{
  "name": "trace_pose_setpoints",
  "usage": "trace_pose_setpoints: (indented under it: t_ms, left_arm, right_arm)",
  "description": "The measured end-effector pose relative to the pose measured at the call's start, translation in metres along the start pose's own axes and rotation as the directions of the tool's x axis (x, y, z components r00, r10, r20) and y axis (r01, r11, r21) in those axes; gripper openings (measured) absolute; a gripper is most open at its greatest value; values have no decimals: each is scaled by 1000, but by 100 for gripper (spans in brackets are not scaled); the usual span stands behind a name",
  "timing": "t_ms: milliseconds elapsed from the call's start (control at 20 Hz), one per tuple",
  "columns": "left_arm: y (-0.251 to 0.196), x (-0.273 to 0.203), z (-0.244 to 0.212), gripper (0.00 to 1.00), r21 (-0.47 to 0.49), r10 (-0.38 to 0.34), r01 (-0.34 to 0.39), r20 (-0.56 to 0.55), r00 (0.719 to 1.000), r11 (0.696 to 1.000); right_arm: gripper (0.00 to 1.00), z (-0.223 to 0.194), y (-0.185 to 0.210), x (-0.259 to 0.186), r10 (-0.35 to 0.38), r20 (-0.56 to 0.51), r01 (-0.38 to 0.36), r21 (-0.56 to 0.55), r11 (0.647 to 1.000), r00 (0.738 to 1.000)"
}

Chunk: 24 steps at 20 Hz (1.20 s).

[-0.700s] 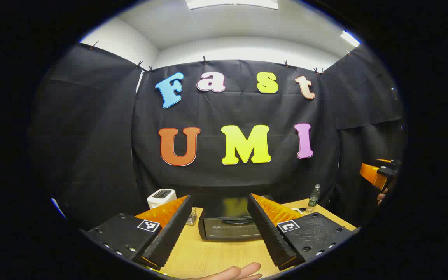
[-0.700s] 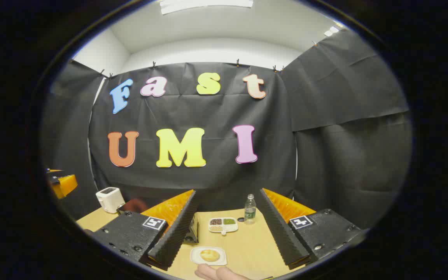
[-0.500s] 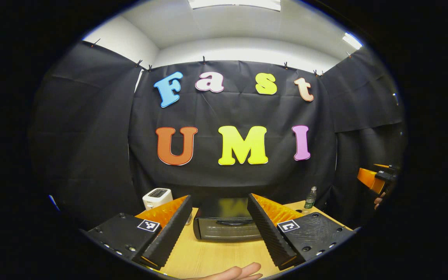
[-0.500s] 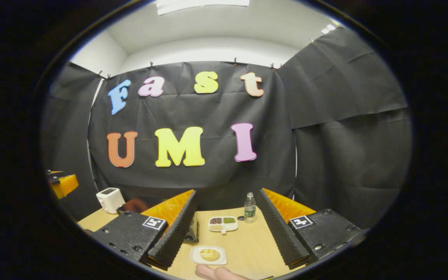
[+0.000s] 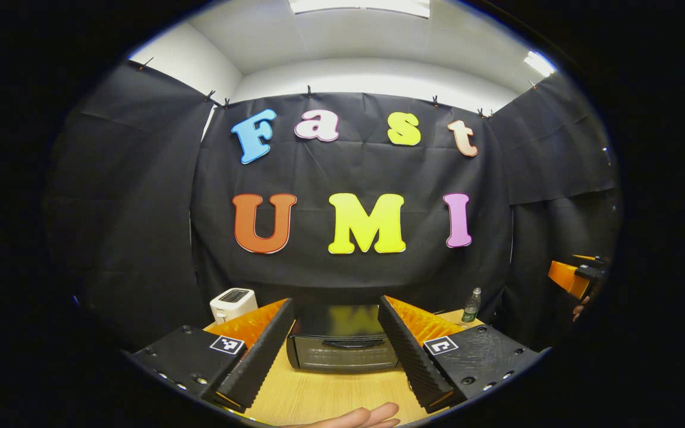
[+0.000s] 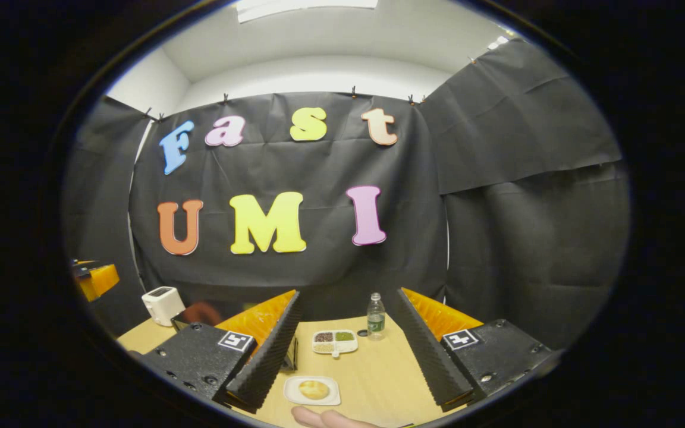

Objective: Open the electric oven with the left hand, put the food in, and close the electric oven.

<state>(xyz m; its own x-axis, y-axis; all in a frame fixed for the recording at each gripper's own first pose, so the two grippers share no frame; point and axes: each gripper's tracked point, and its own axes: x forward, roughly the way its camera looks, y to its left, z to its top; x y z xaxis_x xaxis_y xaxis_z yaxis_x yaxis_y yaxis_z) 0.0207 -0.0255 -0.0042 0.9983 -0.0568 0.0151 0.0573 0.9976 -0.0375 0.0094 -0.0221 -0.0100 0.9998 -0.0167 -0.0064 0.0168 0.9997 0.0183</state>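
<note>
The electric oven (image 5: 342, 345) sat on the wooden table (image 5: 330, 395), its door shut and its dark bar handle (image 5: 351, 343) running across the top of the glass front. The left gripper (image 5: 333, 348) was held well back from it, fingers spread wide with nothing between them, the oven framed squarely in the gap. In the right gripper view the right gripper (image 6: 348, 351) was equally wide open and empty, pointing over a white plate (image 6: 313, 390) with a round bun (image 6: 314, 389) on it, near the table's front edge. A divided snack tray (image 6: 335, 342) and a water bottle (image 6: 376, 316) stood farther back; a white toaster (image 5: 232, 303) sat far left.

To my eye the opening step had hardly begun. To do it well, the left gripper should go in level, centred on the handle, and close on the bar from above and below before pulling outward and down along the door's hinge arc. A grip off to one end might slip or drag the light oven across the table.
</note>
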Motion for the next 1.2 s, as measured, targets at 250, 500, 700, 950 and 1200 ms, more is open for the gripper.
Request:
trace_pose_setpoints:
  t_ms: [250, 500, 700, 950, 1200]
  left_arm:
    - [-2, 29, -13, 93, -56, -31, 30, -26, 999, 998]
    - [0, 75, -44, 93, -23, -10, 8, -80, 997, 1000]
    - [-10, 109, -84, 94, -20, -38, 35, -194, 980, 999]
    - [-7, 150, -131, 94, -3, -28, 29, -281, 959, 1000]
    - [-1, 183, -173, 94, -6, -3, 0, -364, 931, 1000]
  right_arm:
    - [94, -14, -4, 7, 23, -31, -23, 10, 1000, 999]
    - [94, -22, -16, 12, -2, -26, 2, -11, 1000, 1000]
    - [94, -24, -21, 12, 2, -36, -3, -15, 1000, 999]
    - [95, -21, -34, 6, -11, -25, 10, -25, 1000, 1000]
    - [94, -25, -46, 1, -27, -34, 26, -21, 999, 999]
